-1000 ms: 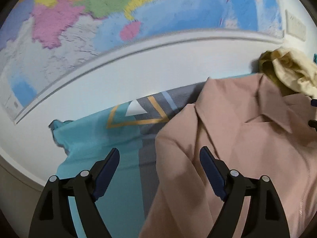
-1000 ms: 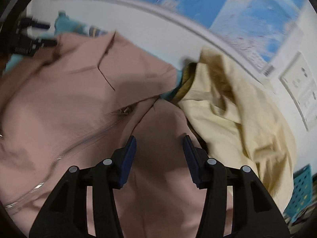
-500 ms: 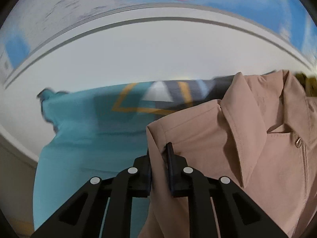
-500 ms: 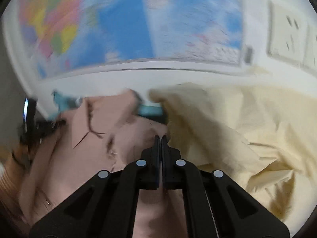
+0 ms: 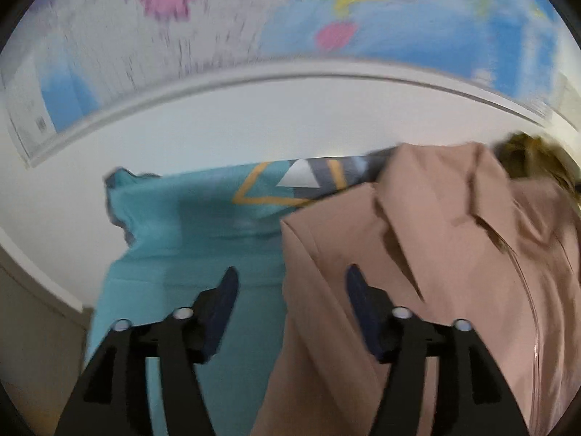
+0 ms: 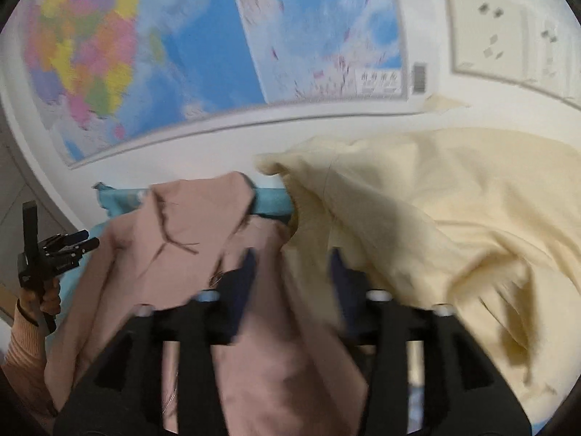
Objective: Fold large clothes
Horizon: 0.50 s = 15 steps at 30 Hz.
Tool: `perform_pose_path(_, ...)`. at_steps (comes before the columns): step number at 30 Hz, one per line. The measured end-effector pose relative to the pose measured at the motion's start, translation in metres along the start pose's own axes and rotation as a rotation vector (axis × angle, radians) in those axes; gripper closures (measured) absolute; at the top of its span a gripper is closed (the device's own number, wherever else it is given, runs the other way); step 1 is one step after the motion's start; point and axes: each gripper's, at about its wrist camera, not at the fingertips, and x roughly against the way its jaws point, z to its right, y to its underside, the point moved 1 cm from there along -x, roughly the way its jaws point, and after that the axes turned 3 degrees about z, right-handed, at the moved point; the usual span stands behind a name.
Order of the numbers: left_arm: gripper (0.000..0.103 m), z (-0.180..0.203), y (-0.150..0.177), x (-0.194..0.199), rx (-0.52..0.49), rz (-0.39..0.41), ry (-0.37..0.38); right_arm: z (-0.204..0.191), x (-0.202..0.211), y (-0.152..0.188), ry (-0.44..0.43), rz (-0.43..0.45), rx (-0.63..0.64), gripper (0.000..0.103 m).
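Both tools pitched down toward the pink jacket (image 5: 435, 254), jaws opening. Left tool (image 5: 290, 290): released, jacket's left edge runs between the fingers, pads clear of it. Right tool (image 6: 290, 272): released too, pink cloth lies between the fingers, ungripped. Jacket lies spread on a teal cloth (image 5: 181, 236), collar toward the wall map (image 5: 218, 18), long axis running from the map back toward the tools. Cream garment (image 6: 435, 210) heaped touching the jacket's right side.
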Motion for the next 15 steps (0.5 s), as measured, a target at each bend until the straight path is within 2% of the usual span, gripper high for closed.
perform_pose_path(1, 0.036, 0.005, 0.005, 0.011, -0.02, 0.009, 0.014, -0.004, 0.008, 0.003, -0.004, 0.008, 0.013, 0.045)
perform_pose_path(5, 0.024, 0.035, 0.05, 0.07, -0.118, 0.023, 0.072, -0.019, 0.037, 0.036, -0.026, -0.002, 0.056, 0.042)
perform_pose_path(7, 0.02, 0.053, 0.074, 0.091, -0.128, -0.016, 0.156, -0.023, 0.045, 0.057, -0.031, -0.015, 0.06, 0.041)
perform_pose_path(10, 0.019, 0.073, 0.11, 0.1, -0.173, -0.061, 0.17, -0.026, 0.049, 0.085, -0.056, -0.046, 0.044, 0.041)
perform_pose_path(12, 0.021, 0.088, 0.136, 0.098, -0.222, -0.112, 0.151, -0.03, 0.052, 0.103, -0.062, -0.06, 0.048, 0.039)
perform_pose_path(14, 0.05, 0.095, 0.154, 0.091, -0.26, -0.157, 0.109, -0.031, 0.056, 0.116, -0.084, -0.07, 0.038, 0.038)
perform_pose_path(15, 0.078, 0.094, 0.156, 0.089, -0.256, -0.171, 0.083, -0.031, 0.056, 0.121, -0.094, -0.071, 0.03, 0.038)
